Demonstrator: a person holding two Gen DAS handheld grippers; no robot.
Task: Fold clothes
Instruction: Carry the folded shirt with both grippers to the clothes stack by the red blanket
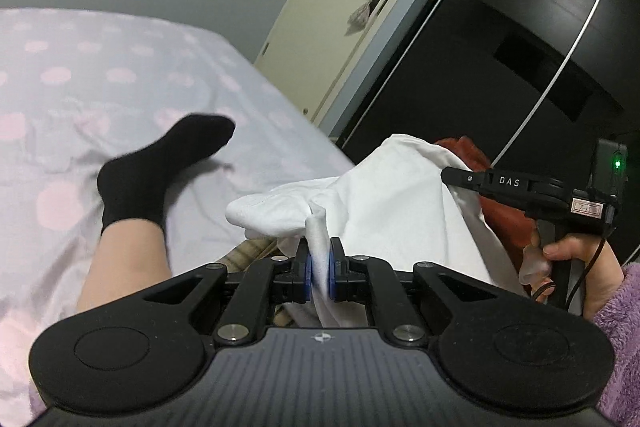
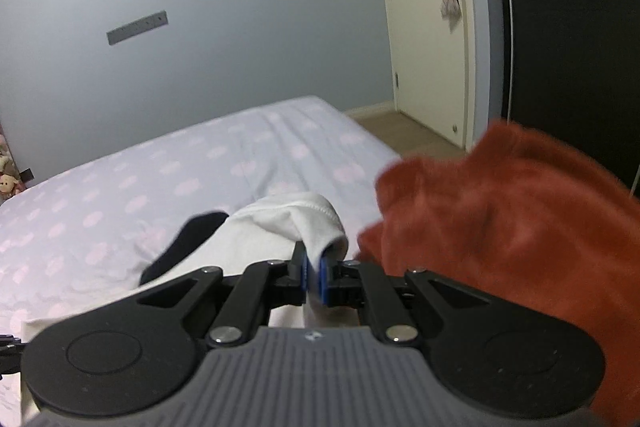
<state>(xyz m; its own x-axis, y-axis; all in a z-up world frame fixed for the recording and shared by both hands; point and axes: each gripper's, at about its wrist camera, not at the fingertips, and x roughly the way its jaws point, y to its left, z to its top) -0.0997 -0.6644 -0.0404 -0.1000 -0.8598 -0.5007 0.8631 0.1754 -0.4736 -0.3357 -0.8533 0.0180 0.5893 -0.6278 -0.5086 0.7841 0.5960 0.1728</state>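
White shirt point(image 1: 384, 187) held up over bed point(image 1: 120, 75), L tool point(image 1: 319, 269) and R tool point(image 2: 316, 279) each pinching an edge, I'd say to stretch it flat before laying down. Red garment point(image 2: 500, 219) bunched just beside R; my socked foot point(image 1: 160, 163) on bed.

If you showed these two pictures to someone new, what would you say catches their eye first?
Probably the white garment, held off the bed and pinched by both the left gripper and the right gripper. Next, the rust-orange fleece, bulking up just right of the white cloth. Then the person's black-socked foot, resting on the pink-dotted bedsheet to the left.
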